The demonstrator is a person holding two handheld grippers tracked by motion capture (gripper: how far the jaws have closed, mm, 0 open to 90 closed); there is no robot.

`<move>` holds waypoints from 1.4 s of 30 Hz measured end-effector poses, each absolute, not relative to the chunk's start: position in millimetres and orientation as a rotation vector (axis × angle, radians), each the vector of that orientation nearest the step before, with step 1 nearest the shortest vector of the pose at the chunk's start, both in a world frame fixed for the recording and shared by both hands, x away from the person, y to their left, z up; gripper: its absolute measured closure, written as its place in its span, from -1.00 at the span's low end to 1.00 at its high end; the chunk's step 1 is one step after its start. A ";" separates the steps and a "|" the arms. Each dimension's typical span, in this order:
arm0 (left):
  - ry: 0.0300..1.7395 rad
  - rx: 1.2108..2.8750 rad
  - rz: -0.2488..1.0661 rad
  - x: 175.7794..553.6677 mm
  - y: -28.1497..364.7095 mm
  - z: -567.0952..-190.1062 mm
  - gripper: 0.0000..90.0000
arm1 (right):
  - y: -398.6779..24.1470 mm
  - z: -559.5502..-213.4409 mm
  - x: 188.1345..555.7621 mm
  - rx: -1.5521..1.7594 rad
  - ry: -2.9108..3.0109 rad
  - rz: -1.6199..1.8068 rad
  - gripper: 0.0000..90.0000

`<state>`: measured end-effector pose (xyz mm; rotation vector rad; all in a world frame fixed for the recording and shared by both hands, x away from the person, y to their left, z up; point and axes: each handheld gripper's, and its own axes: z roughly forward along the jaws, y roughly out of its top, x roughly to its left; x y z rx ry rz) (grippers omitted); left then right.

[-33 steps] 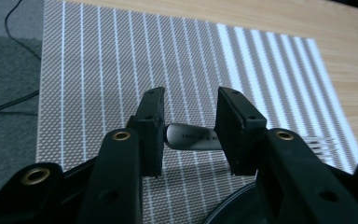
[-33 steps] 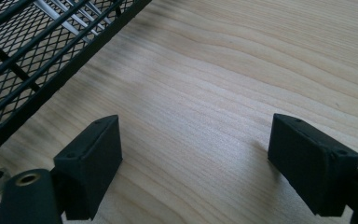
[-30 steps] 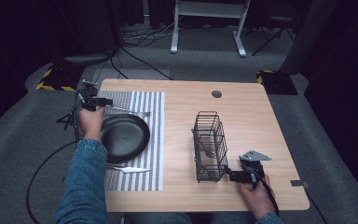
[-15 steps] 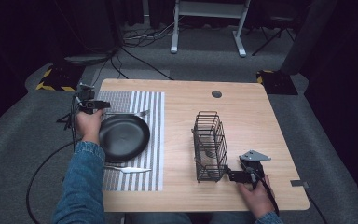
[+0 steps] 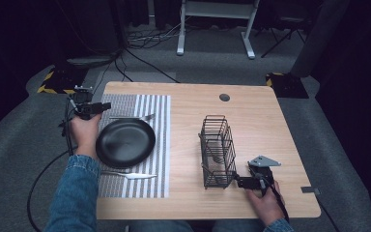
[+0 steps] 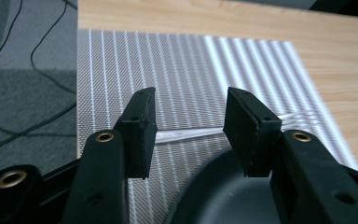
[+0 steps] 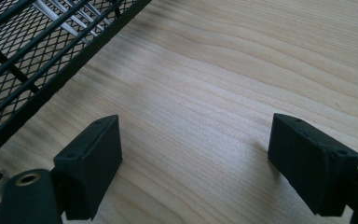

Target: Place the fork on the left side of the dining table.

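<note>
Looking down from the high view, your left gripper [image 5: 107, 105] sits near the table's [image 5: 270, 125] left edge, beside the black plate [image 5: 125, 142] on the striped mat [image 5: 149, 108]; your right gripper [image 5: 237, 182] rests by the wire basket [image 5: 217, 152] near the front edge. In the left gripper view, jaws stand apart over a fork [image 6: 191, 134]. In the right gripper view, jaws gape wide above bare wood.

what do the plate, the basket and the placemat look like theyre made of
Plate: black, smooth, faint sheen; glazed ceramic or plastic, can't tell which.
Basket: black-coated metal wire, with thin bars and fine mesh in the right gripper view.
Placemat: woven vinyl or fabric, grey and white stripes; weave texture shows up close.
</note>
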<state>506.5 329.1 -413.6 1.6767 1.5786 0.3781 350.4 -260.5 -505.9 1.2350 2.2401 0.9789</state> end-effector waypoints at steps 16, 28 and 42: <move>1.396 1.719 0.468 425.7 329.9 -366.6 0.13 | -260.0 -505.9 350.5 1.232 2.243 0.980 -0.61; 1.285 1.771 0.474 373.0 321.8 -355.8 0.08 | -259.2 -506.0 350.7 1.217 2.254 0.986 -0.61; 1.222 1.789 0.517 304.5 321.7 -362.1 0.05 | -259.1 -505.9 350.7 1.214 2.257 0.986 -0.61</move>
